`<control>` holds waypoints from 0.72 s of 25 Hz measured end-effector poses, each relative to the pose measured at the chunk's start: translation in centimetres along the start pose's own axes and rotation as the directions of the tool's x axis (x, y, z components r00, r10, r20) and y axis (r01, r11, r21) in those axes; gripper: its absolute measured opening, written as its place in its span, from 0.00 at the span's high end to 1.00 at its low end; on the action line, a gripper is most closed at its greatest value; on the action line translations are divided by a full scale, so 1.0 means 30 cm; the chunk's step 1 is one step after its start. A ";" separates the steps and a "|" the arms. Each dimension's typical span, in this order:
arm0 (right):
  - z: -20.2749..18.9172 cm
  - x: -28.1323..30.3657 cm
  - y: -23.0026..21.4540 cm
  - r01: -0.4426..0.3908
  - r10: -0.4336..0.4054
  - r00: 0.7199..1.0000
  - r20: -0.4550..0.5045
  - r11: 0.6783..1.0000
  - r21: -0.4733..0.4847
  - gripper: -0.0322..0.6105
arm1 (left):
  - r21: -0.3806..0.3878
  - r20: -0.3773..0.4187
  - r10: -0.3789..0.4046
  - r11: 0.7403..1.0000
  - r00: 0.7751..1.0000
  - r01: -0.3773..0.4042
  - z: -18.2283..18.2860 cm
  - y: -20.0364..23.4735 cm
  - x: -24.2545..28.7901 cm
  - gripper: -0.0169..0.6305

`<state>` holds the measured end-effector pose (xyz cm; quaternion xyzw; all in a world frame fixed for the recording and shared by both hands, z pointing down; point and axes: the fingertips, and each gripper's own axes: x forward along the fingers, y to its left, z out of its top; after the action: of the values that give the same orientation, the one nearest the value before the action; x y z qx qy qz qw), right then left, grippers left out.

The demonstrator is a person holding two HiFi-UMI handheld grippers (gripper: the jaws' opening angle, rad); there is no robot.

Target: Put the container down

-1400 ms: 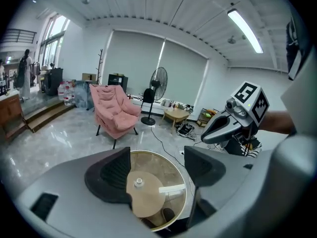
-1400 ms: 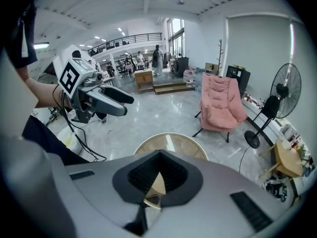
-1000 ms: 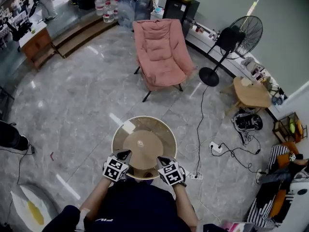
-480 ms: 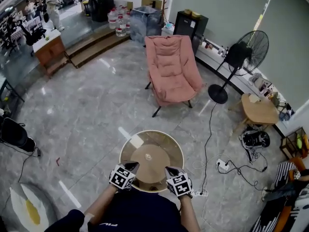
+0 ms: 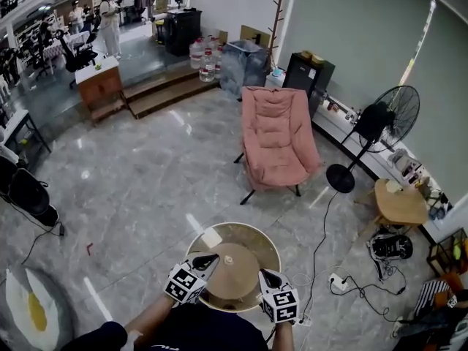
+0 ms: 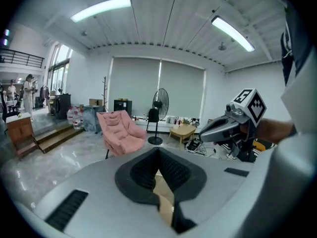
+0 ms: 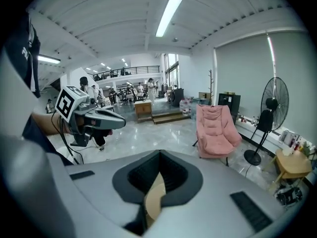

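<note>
A grey marble floor (image 5: 131,196) fills most of the head view. Wooden steps (image 5: 164,93) rise at its far side, beside a small wooden cabinet (image 5: 99,86). A pink chair (image 5: 278,141) stands mid-room on thin black legs. To its right is a black pedestal fan (image 5: 380,123), and cables (image 5: 322,240) trail across the floor below it.

The container (image 5: 234,265), a round tan bowl with a raised centre, is held up off the floor just in front of the person, between the chair and their body. Both tongs carry it by its near rim.

The left tongs (image 5: 208,260) are clenched on the rim at its near left. In the left gripper view the dark ribbed pads (image 6: 171,170) meet with a thin tan edge of the container (image 6: 165,200) pinched between them.

The right tongs (image 5: 262,275) are clenched on the rim at its near right. The right gripper view shows the same tan edge (image 7: 154,195) clamped between the closed jaws.

Each marker cube faces up, and the two tongs are set apart across the bowl's near side.
</note>
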<state>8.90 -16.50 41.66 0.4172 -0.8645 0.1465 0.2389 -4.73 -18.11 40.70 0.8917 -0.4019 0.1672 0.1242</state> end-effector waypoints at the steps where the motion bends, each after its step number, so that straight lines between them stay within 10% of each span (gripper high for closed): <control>1: 0.016 -0.009 -0.009 0.001 -0.001 1.000 0.024 1.000 0.008 0.91 | 0.001 0.018 0.008 1.000 1.000 -0.008 0.020 0.000 0.002 0.94; 18: -0.088 -0.153 -0.011 0.036 -0.039 0.996 0.078 0.999 0.038 0.91 | -0.043 0.035 0.079 0.996 0.996 -0.078 -0.024 -0.137 -0.135 0.94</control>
<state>12.40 -12.49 41.44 0.4431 -0.8624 0.1415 0.1997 -4.26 -12.47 39.38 0.8754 -0.4422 0.1471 0.1286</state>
